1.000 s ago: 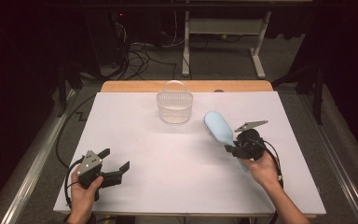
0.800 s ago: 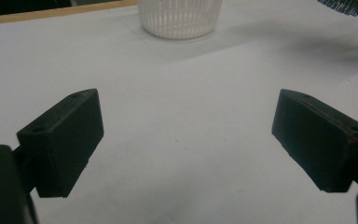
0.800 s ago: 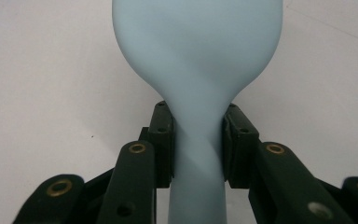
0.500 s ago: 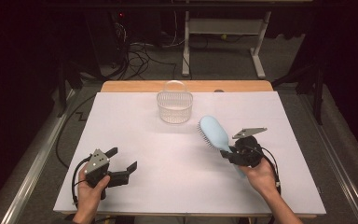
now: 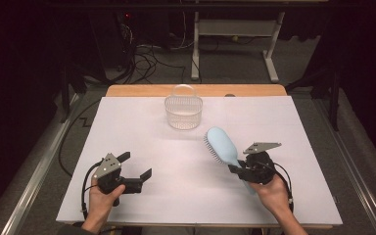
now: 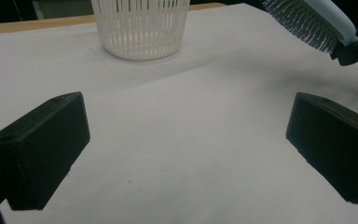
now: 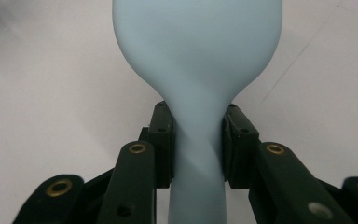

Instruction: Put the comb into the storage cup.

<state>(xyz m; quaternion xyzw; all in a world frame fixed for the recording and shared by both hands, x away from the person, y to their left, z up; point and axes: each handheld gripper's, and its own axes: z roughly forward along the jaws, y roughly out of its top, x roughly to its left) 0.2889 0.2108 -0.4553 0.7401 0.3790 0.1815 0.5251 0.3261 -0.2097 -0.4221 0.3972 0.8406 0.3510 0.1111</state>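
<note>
My right gripper [image 5: 238, 169] is shut on the neck of a light blue hairbrush [image 5: 222, 143], just above the table's right half. The brush's head points away toward the back left, bristles facing left. In the right gripper view the pads [image 7: 164, 140] clamp the hairbrush [image 7: 198, 56] at its narrow neck. My left gripper [image 5: 137, 165] is at the front left, and its jaws have just been opening; they stand wide with nothing between them. The left gripper view looks past my left gripper [image 6: 186, 144] to the white slatted basket [image 6: 140, 28] and the hairbrush's bristles [image 6: 303, 21].
The white plastic basket [image 5: 183, 111] with an arched handle stands at the back middle of the white tabletop [image 5: 142, 132]. A wooden strip [image 5: 132, 90] runs along the far edge. Cables and a desk frame [image 5: 235, 39] lie on the floor beyond.
The left gripper has shifted right, and its jaws stand wider apart. The right hand has carried the brush a little toward the front and left.
</note>
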